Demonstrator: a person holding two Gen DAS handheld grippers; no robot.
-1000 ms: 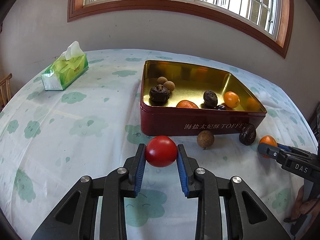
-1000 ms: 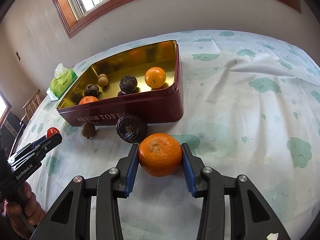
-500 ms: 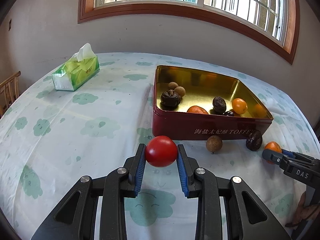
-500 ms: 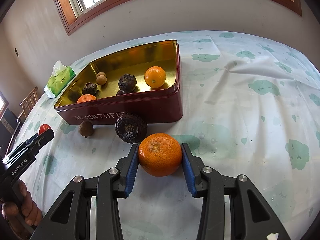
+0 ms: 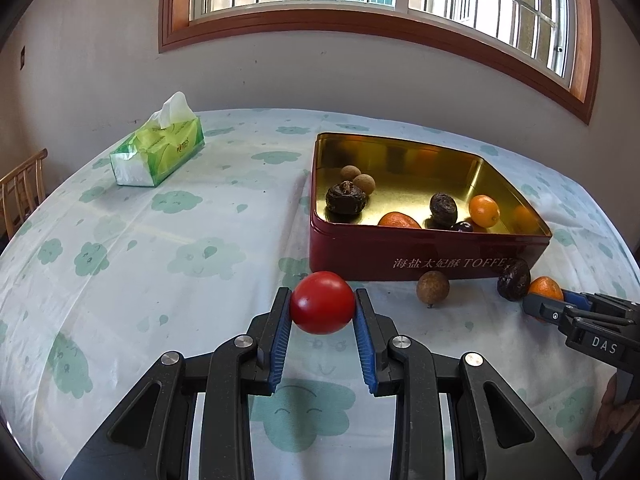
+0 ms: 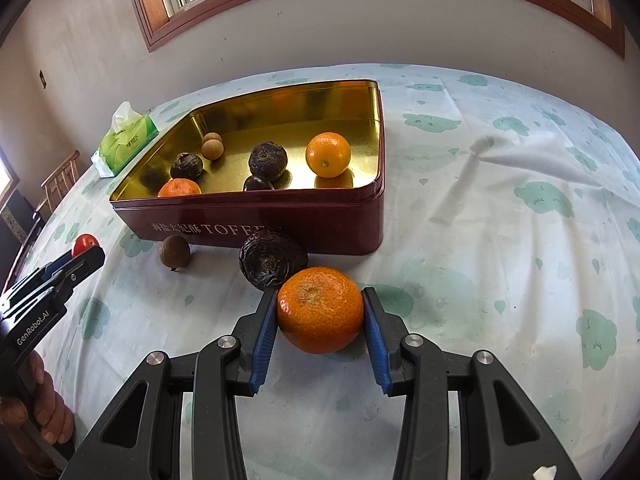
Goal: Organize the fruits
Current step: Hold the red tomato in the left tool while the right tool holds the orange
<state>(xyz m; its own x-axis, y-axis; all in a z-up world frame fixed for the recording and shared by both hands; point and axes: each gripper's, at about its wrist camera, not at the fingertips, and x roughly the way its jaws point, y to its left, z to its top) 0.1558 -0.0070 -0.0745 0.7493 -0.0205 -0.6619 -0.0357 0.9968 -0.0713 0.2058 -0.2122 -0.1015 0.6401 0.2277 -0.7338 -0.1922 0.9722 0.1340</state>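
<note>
- The left hand-held gripper [image 5: 322, 304] clamps a red tomato [image 5: 322, 302] above the counter [image 5: 140, 248].
- A red tin [image 5: 400, 256] holds fruit.
- A brown fruit [image 5: 432, 287] lies just before the tin.

Plain pale grey wall [image 5: 280, 76] behind, topped by a wide barred window in a reddish-brown wooden frame [image 5: 360, 26], daylight pouring through. Below, a round table under a white cloth printed with green clouds [image 5: 120, 248]. At far left, a slatted light-wood chair back [image 5: 22, 188]. Small dark wall switch [image 6: 42, 79] on the left.
</note>
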